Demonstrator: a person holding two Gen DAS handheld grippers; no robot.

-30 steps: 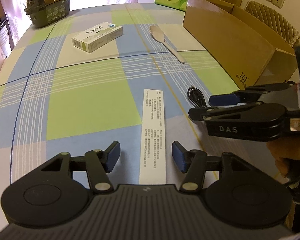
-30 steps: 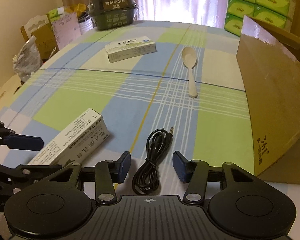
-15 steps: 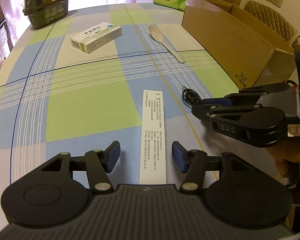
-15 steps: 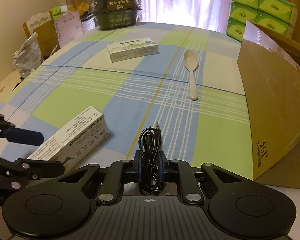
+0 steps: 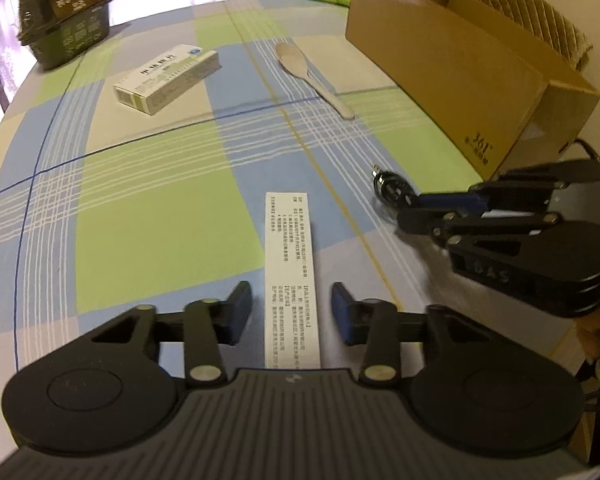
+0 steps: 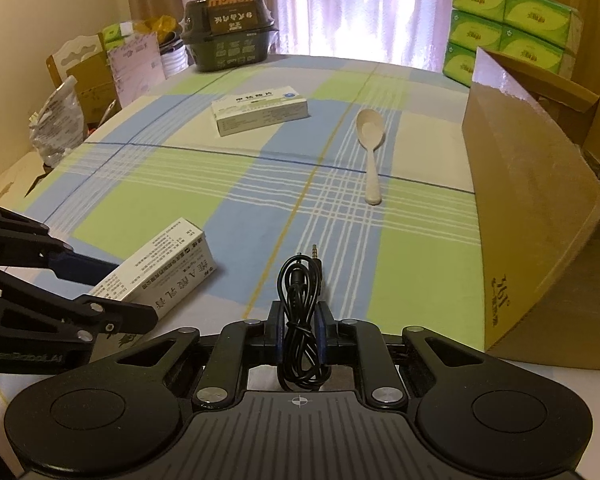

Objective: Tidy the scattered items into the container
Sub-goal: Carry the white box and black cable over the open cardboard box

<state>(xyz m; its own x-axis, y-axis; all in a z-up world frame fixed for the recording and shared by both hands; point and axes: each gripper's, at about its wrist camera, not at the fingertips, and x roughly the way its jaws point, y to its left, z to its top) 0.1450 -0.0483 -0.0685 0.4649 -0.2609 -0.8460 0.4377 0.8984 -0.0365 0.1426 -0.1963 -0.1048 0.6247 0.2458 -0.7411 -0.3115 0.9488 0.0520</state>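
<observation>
Pinching coiled cable (image 6: 300, 312) in right tool (image 6: 300, 338), ready for box (image 6: 540, 216).
Straddling long carton (image 5: 290, 276) with left tool (image 5: 291, 312), gaping wide, gripping nothing.

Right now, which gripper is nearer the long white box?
Left. The left gripper straddles the long white box, jaws open; the right gripper, beside it, grips the black cable.

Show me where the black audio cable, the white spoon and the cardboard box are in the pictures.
black audio cable (image 6: 300, 304), right wrist view, on the coiled bundle between the closed fingers.
white spoon (image 6: 370, 128), right wrist view, on the bowl of the spoon.
cardboard box (image 6: 532, 216), right wrist view, on its long outer wall.
</observation>
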